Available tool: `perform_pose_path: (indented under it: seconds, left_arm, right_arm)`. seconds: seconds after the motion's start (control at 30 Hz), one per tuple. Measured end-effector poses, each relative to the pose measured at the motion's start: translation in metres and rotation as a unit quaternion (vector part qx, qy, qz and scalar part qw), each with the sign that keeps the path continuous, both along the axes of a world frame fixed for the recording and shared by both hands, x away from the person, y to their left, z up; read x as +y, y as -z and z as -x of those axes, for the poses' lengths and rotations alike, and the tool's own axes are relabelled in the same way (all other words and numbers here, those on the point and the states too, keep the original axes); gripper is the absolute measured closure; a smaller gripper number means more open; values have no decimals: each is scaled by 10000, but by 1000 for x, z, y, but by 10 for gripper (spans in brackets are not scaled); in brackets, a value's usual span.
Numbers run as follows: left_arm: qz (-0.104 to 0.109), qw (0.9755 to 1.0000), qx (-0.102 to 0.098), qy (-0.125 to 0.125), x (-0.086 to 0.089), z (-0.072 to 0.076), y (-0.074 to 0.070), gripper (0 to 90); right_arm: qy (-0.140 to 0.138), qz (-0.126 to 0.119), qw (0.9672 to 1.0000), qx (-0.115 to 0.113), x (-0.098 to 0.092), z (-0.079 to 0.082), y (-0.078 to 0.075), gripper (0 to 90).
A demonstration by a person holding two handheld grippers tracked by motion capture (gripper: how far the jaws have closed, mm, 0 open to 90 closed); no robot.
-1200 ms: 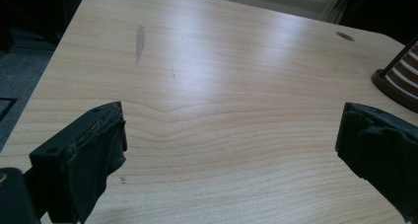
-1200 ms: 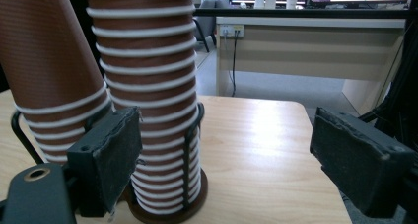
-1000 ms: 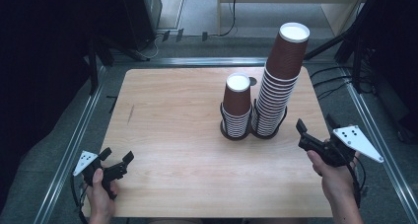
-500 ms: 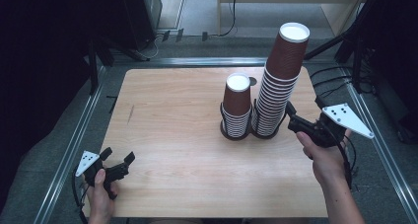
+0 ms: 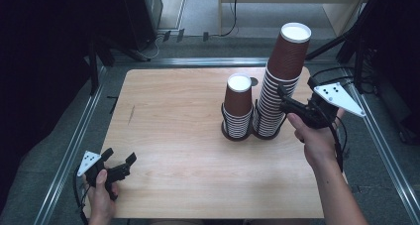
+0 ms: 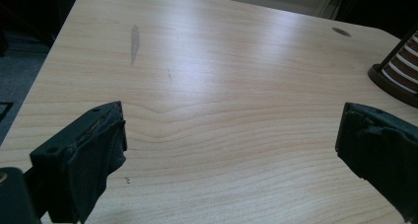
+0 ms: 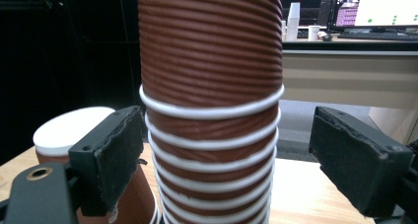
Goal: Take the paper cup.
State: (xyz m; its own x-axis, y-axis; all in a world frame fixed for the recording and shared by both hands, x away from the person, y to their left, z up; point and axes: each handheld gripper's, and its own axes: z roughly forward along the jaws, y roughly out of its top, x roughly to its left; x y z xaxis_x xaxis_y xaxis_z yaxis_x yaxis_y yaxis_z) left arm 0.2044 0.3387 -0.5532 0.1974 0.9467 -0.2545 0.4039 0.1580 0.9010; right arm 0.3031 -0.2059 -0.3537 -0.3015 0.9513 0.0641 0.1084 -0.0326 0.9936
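Note:
Two stacks of brown ribbed paper cups with white rims stand upside down at the table's back right. The tall stack (image 5: 280, 86) is on the right and the short stack (image 5: 237, 108) touches its left side. My right gripper (image 5: 283, 100) is open at the tall stack's right flank, about halfway up. In the right gripper view the tall stack (image 7: 212, 110) stands between the two spread pads (image 7: 116, 155), with gaps on both sides, and the short stack (image 7: 69, 130) shows at left. My left gripper (image 5: 120, 155) is open and holds nothing, low over the table's front left corner.
The wooden table (image 5: 173, 111) has a small dark hole (image 5: 254, 81) behind the stacks and metal rails (image 5: 74, 150) along its sides. Cables (image 5: 341, 71) lie past the right edge. In the left gripper view, the base of a cup stack (image 6: 397, 76) shows at far right.
My right gripper has moved left and forward, from the table's right edge up to the tall stack, which now stands between its jaws. The left gripper has stayed put.

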Motion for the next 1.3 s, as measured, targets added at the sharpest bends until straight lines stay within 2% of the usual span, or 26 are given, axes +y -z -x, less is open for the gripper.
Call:
perform_pose_path:
  seconds: [0.2, 0.3, 0.47, 1.1, 1.3]
  left_arm:
    - [-25, 10000, 2, 2, 0, 0, 0, 0]
    - [-62, 10000, 22, -8, -1, 0, 0, 0]
    - [-62, 10000, 36, 6, -1, -1, 0, 0]
    - [-79, 9999, 59, 30, -2, -1, 0, 0]
    - [-113, 9999, 76, 45, -2, -1, 0, 0]
  right_arm:
    - [24, 47, 10000, 6, 4, -6, -5, 94]
    - [99, -29, 9999, -19, 6, -11, -9, 88]
    - [89, -12, 10000, -39, 10, -17, -15, 89]
    - [139, 5, 9999, -67, 22, -38, -26, 84]
    - [110, -24, 9999, 1, 23, -46, -29, 77]
